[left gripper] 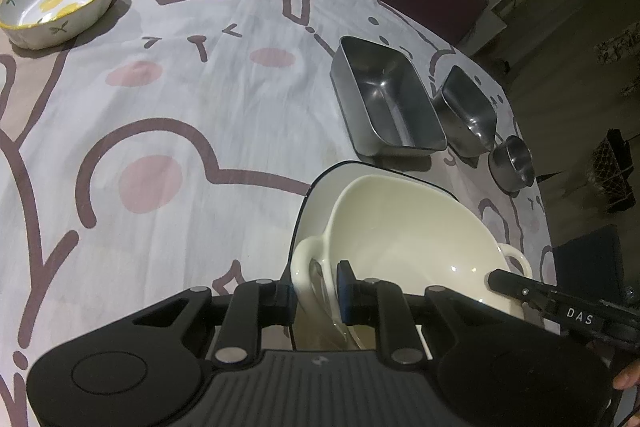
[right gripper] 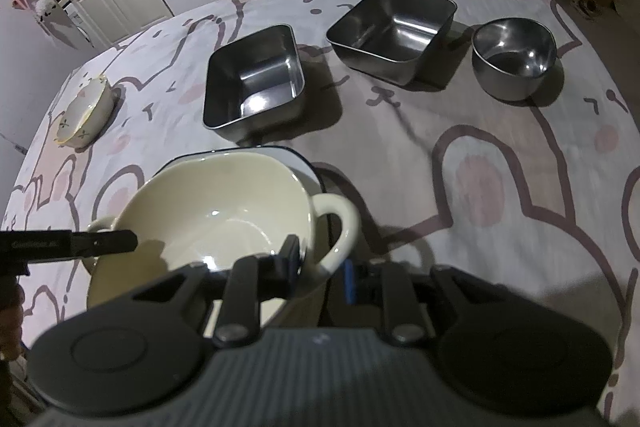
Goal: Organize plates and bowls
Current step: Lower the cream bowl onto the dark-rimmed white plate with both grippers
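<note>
1. The cream bowl (left gripper: 404,239) has two loop handles and sits inside a white plate (left gripper: 316,211) with a dark rim, at the near edge of the bench (left gripper: 192,99).
2. The left tool (left gripper: 316,287) is clenched on the bowl's left handle (left gripper: 306,267): one finger is outside the loop, and the blue pad (left gripper: 345,291) of the other is against the bowl wall.
3. The right tool (right gripper: 320,267) is at the bowl's right handle (right gripper: 340,231). Its left finger (right gripper: 290,259) reaches over the rim, and the blue pad (right gripper: 349,283) stands just outside the loop. I cannot tell if it really presses the handle.
4. In each wrist view, the other tool's black tip shows at the opposite side of the bowl.
5. Behind the bowl stand three steel pieces in a row, seen in the right wrist view: a square tin (right gripper: 254,83) nearest the bowl, a wider tin (right gripper: 394,31) beside it, and a small round cup (right gripper: 514,53) at the right end. They are near each other but apart.
6. A flower bowl (left gripper: 60,1) with a wavy yellow rim stands well apart, on the far left of the bench.
7. The bench carries a pale cloth (right gripper: 500,187) with rabbit outlines and pink spots.
</note>
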### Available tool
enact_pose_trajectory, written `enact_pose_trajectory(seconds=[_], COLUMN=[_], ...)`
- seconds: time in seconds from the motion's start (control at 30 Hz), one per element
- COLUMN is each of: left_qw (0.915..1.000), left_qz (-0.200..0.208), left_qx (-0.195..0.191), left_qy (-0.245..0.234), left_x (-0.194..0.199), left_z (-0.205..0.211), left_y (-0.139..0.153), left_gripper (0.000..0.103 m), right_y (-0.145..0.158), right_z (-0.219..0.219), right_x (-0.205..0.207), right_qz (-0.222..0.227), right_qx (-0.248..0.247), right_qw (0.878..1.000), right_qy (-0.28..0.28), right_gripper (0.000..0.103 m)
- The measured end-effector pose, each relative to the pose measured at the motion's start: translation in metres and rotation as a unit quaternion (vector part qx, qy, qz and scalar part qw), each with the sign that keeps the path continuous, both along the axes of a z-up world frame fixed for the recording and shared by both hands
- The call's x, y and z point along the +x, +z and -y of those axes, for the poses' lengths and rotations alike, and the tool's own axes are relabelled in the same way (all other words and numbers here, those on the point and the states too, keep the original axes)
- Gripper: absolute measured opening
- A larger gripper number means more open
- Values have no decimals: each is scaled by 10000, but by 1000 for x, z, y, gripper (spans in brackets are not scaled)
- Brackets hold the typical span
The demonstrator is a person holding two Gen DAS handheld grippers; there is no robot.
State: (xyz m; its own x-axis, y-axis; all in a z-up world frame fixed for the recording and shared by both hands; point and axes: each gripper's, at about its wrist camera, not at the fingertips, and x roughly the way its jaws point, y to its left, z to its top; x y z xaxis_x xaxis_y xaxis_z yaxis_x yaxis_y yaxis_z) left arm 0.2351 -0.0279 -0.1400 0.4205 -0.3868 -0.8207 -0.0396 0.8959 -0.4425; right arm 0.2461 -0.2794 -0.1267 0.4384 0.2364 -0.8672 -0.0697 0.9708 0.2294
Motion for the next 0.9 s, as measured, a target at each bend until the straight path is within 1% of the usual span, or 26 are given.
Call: enact_pose_trajectory(seconds=[0.2, 0.5, 0.9], left_qw=[9999, 9990, 9988], left_qz=[8, 63, 59], left_qx=[111, 435, 473], left_qy=[9, -71, -107], left_x=[0, 0, 4], left_z=[1, 3, 5], left_y=[1, 2, -3], left_gripper=[22, 24, 25], right_y=[0, -1, -1], right_z=[-1, -7, -7], right_x=[1, 3, 2], right_qz=[-17, -5, 13], right_qx=[22, -19, -94], right_qw=[10000, 10000, 9999], right_qy=[-3, 93, 97], right_gripper=[27, 27, 27])
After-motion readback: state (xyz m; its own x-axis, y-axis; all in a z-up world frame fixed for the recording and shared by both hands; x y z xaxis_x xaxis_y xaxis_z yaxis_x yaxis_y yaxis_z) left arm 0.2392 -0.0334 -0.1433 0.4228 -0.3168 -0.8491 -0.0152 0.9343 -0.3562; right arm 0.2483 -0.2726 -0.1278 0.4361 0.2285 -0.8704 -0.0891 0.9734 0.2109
